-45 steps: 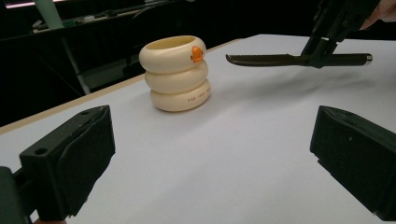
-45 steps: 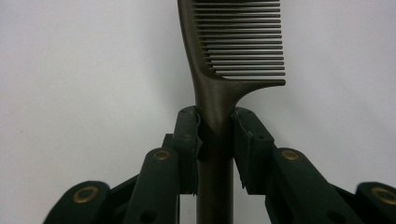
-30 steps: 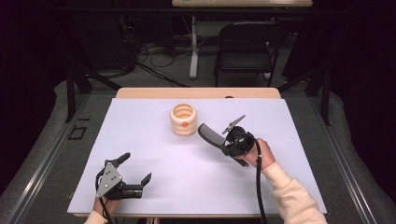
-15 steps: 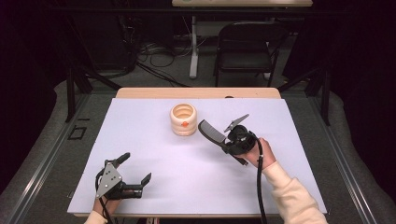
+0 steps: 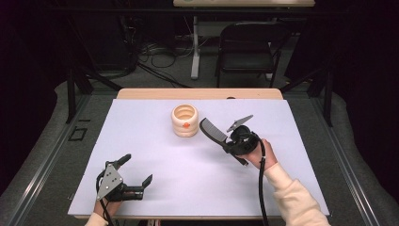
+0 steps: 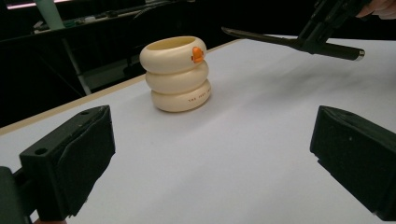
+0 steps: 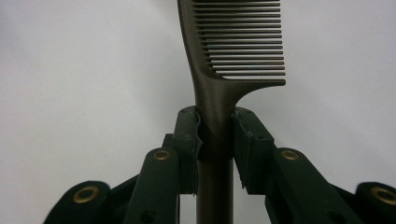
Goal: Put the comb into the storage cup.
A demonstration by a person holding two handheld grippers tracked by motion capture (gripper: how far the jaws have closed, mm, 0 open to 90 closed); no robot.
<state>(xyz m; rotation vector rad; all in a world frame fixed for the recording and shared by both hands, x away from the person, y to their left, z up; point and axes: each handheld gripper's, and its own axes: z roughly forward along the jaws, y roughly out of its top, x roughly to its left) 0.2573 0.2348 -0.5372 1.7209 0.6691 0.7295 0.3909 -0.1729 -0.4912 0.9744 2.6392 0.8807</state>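
One dark comb [image 5: 212,133] sits just right of the high view's centre, raised off the white surface [image 5: 155,146], its toothed end pointing to the upper left. The right tongs [image 5: 225,141] are clamped on its handle; the right gripper view shows a pad pressed to each side of the handle, teeth running to the top edge. One cream holder [image 5: 184,120] made of three stacked rings, with a small orange mark on its side, stands upright just left of the comb's tip, apart from it. Nothing lies between comb and holder. The left tongs [image 5: 136,173], at the lower left, stand wide apart with only bare surface between them. One chair [image 5: 248,46] stands beyond the surface at the top.
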